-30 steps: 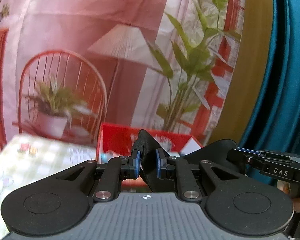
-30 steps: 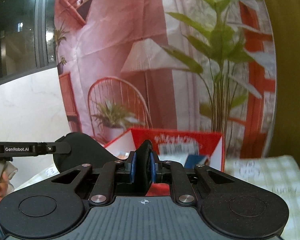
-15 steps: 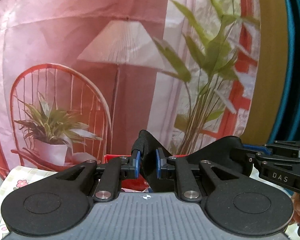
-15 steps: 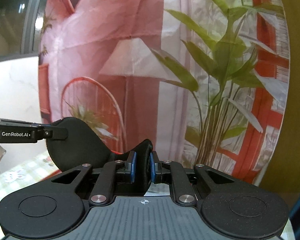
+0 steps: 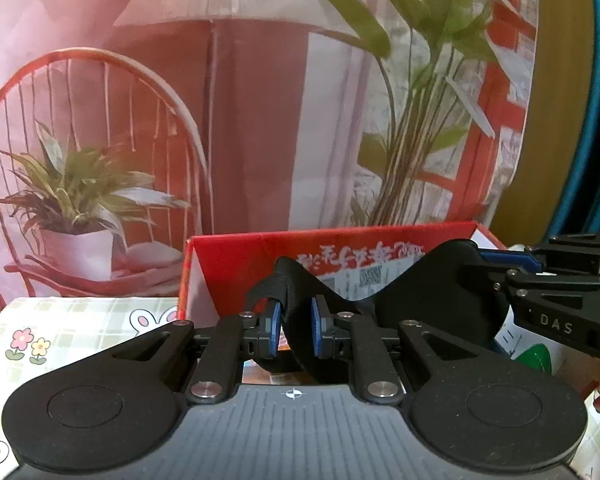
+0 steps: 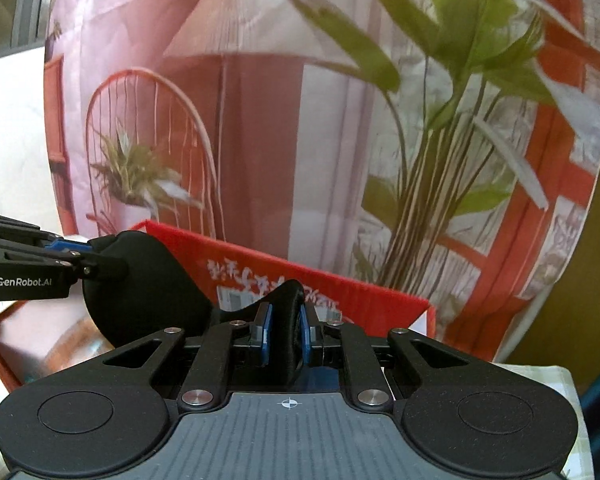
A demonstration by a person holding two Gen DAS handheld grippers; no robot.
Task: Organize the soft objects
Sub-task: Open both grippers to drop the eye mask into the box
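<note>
I have the soft black padded eye mask (image 5: 432, 292) stretched between both tools, hanging above the open red cardboard box (image 5: 236, 252). My left gripper (image 5: 294, 334) is pinched narrow on the mask's left end, the fabric bunched between the blue pads (image 5: 319, 330). My right gripper (image 6: 285, 334) is clamped the same way on the opposite end, which rises in a fold between its pads (image 6: 265, 330). Each view shows the other tool entering from the side, biting the mask's far lobe.

The box's far wall stands upright beyond the mask, its top edge level with it. To the left of the box I see an open stretch of the checked cartoon-print surface (image 5: 80, 328); in the right view it shows only as a sliver on the right. The printed pink backdrop (image 5: 240, 100) rises close behind the box.
</note>
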